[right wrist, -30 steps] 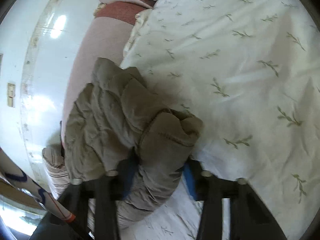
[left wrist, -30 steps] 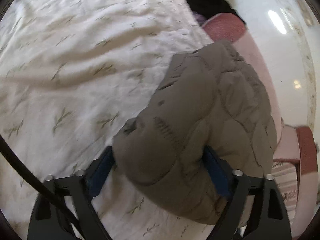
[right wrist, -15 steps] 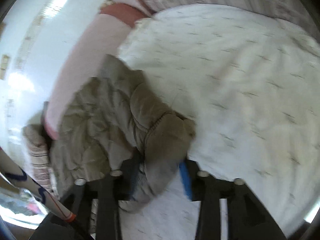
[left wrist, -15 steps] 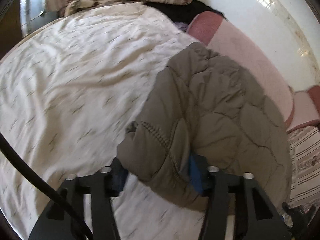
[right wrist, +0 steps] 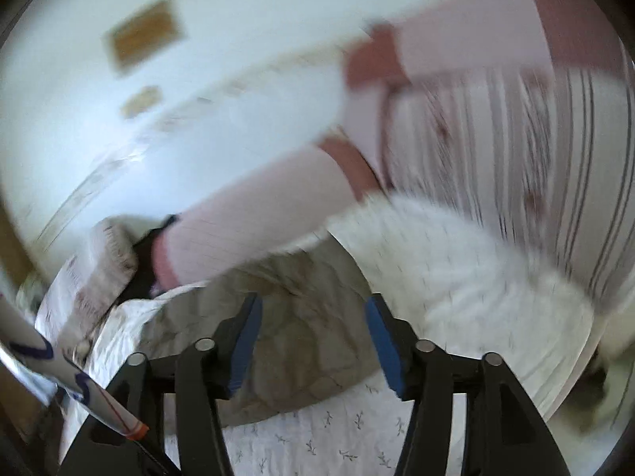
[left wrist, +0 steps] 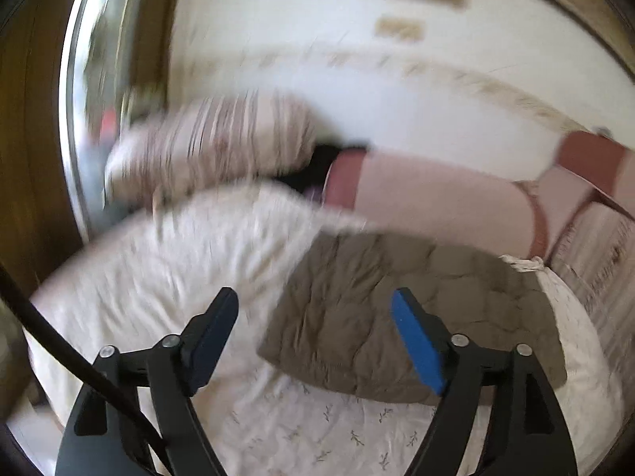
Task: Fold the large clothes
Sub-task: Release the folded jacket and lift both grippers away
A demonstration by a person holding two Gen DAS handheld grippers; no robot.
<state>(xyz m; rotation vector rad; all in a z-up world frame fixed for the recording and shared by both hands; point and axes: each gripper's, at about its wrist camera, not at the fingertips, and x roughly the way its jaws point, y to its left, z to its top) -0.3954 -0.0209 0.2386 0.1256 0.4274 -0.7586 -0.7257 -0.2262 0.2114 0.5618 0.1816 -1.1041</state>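
— Looking at your left gripper (left wrist: pixel 313 309): its jaws have just been opening and stand wide, nothing between the pads.

— And your right gripper (right wrist: pixel 313 317)?

— Same. Its jaws have just been opening, and they're empty, apart from the jacket (left wrist: pixel 416 317).

— Where's the jacket, then?

— Lying folded flat on the bed (left wrist: pixel 166 269), beyond both your grippers. The striped pillow (left wrist: pixel 214 146) sits well beyond the jacket, the pink headboard (left wrist: pixel 436 202) just behind it. Both views are blurred, so seams are hard to read.
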